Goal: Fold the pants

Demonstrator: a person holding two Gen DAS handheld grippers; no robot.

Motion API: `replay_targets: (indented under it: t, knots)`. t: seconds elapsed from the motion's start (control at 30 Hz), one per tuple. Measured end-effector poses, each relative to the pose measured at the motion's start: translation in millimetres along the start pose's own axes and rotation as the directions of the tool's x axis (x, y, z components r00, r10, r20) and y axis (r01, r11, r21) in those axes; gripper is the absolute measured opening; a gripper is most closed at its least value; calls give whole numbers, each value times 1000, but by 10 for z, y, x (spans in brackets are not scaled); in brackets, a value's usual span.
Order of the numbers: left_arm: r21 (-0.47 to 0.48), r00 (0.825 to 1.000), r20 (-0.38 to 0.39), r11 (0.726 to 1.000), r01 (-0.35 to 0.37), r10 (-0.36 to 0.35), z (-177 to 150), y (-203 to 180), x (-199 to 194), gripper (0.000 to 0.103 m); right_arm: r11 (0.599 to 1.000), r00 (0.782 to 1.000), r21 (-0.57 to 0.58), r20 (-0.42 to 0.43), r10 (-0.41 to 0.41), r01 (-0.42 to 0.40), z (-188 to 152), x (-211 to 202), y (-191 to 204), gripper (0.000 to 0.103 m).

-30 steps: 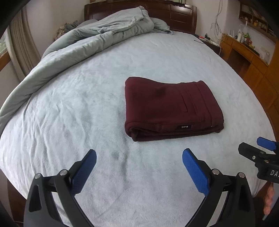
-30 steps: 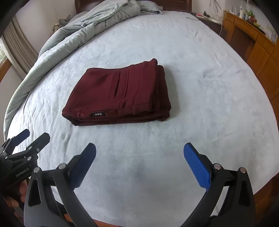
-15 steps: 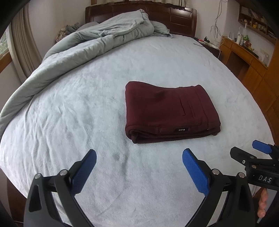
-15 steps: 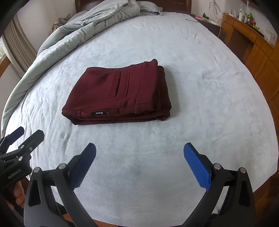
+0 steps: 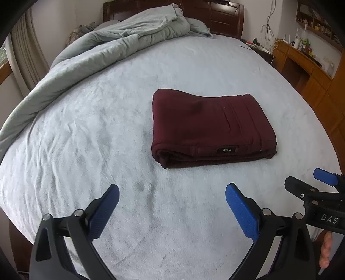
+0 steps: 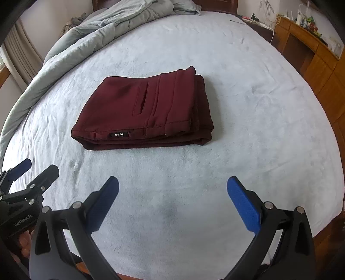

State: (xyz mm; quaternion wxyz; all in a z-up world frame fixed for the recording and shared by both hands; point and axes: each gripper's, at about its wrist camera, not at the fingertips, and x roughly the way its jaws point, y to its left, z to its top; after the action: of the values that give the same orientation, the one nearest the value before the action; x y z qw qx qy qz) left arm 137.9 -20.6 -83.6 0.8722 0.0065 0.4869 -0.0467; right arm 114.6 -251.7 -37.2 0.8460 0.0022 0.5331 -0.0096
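Dark red pants [image 5: 209,127] lie folded into a flat rectangular stack on the pale blue bed; they also show in the right wrist view [image 6: 146,112]. A small black label faces me on the near edge. My left gripper [image 5: 172,193] is open and empty, held above the sheet well short of the pants. My right gripper [image 6: 172,187] is open and empty too, near the bed's front edge. Each gripper shows at the side of the other's view: the right one [image 5: 312,183] and the left one [image 6: 32,170].
A rumpled grey-green duvet [image 5: 120,41] is heaped along the far left of the bed [image 5: 86,133]. A dark wooden headboard [image 5: 222,15] stands behind. Wooden desk and shelves [image 5: 310,71] with clutter line the right side.
Both grippers have drawn back a little from the pants and stayed open. The pants have not moved.
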Motion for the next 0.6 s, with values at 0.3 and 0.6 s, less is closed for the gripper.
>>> replay_targets:
  t: [0.3, 0.6]
  knots:
    - [-6, 1000, 0, 1000, -10, 10, 19, 33, 28, 99, 1000, 1000, -7, 1, -11, 11, 2, 30, 1, 100]
    - [-12, 1000, -3, 1000, -22, 22, 31, 73, 69, 99, 1000, 1000, -2, -2, -18, 18, 25, 74, -51, 100]
